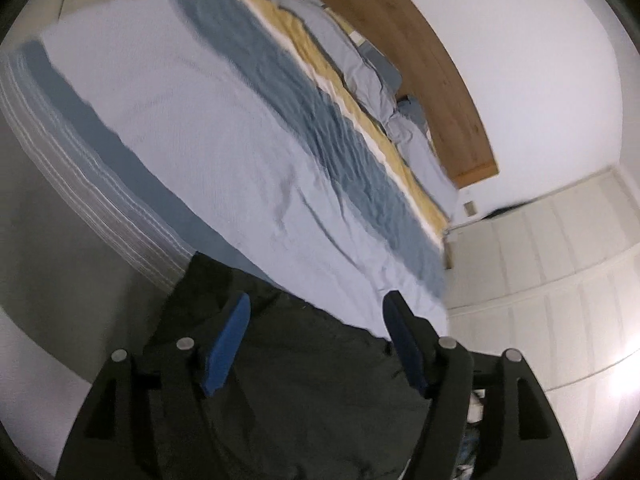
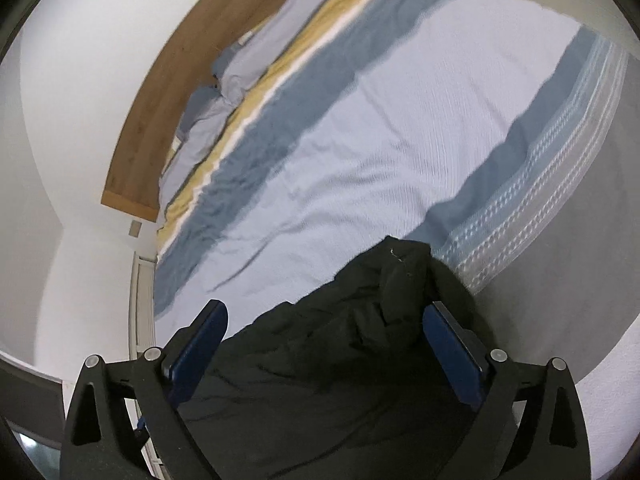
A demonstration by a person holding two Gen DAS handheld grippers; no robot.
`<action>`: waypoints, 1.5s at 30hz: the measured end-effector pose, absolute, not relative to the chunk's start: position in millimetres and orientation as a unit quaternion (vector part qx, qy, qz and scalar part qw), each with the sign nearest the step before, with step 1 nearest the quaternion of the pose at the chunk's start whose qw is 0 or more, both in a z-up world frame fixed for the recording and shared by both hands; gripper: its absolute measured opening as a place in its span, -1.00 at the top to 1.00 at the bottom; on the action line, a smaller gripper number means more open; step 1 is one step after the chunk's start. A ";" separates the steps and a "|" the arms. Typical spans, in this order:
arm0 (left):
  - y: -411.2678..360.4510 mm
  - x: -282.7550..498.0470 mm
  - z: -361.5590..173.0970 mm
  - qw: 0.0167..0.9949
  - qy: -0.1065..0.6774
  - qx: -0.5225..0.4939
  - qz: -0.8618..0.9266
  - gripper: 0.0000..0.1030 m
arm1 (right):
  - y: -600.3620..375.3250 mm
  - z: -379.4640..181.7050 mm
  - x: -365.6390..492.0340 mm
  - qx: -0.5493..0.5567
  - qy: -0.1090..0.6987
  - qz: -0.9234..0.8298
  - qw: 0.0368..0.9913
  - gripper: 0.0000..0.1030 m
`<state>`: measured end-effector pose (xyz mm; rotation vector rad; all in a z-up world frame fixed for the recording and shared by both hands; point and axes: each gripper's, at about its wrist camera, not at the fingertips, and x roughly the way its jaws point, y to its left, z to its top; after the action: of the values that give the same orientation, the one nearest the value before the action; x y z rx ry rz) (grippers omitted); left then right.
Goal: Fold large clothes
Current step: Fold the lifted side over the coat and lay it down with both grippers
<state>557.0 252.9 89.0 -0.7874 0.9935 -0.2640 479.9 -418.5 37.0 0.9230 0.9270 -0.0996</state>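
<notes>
A large black garment [image 1: 304, 384] lies at the near edge of the bed and fills the lower middle of the left wrist view. It also shows in the right wrist view [image 2: 344, 360], bunched and wrinkled. My left gripper [image 1: 318, 312] is open, its blue-padded fingers [image 1: 228, 344] spread wide over the garment. My right gripper [image 2: 326, 320] is open too, fingers [image 2: 452, 352] spread either side of the cloth. Neither holds anything.
The bed [image 1: 208, 120] carries a striped cover in light blue, darker blue and yellow [image 2: 360, 128], with pillows [image 1: 360, 64] by a wooden headboard [image 1: 420, 52]. White wardrobe doors [image 1: 540, 264] stand beside the bed. Grey floor [image 2: 580, 280] lies along the bed's side.
</notes>
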 end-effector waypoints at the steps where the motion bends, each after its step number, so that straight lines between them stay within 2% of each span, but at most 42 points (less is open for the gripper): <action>1: 247.7 552.3 93.5 0.805 0.463 -0.351 -0.120 -0.32 | -419.1 44.0 476.2 0.422 0.427 -0.045 0.798 -0.89; 5: 214.6 522.8 100.1 0.827 0.472 -0.281 -0.119 -0.32 | -408.8 62.3 461.8 0.379 0.425 -0.036 0.821 -0.89; 10: 161.4 473.7 80.4 0.845 0.478 -0.199 -0.131 -0.32 | -361.3 73.5 432.7 0.304 0.427 0.006 0.852 -0.89; 18: 83.6 395.1 45.4 0.873 0.455 -0.110 -0.138 -0.32 | -255.0 45.5 388.9 0.190 0.441 0.066 0.875 -0.88; 22: 48.0 382.5 32.5 0.879 0.448 -0.067 -0.146 -0.32 | -206.7 23.7 372.5 0.144 0.443 0.084 0.881 -0.88; 26: 14.0 403.8 19.7 0.885 0.440 -0.015 -0.151 -0.32 | -171.6 5.6 378.2 0.071 0.444 0.089 0.889 -0.88; 32: -15.2 486.7 10.4 0.879 0.456 0.025 -0.140 -0.35 | -167.6 3.4 451.6 0.037 0.445 0.071 0.892 -0.88; 38: -26.7 553.3 -5.8 0.864 0.490 0.024 -0.111 -0.36 | -189.2 -9.9 518.1 0.051 0.473 0.038 0.879 -0.88; 45: -33.8 610.9 -41.7 0.842 0.531 0.023 -0.093 -0.50 | -208.0 -47.5 580.7 0.060 0.522 0.013 0.851 -0.92</action>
<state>610.9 -33.8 -41.7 0.0486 1.1208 -0.1971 580.7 -208.0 -47.5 0.1255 1.1000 0.0284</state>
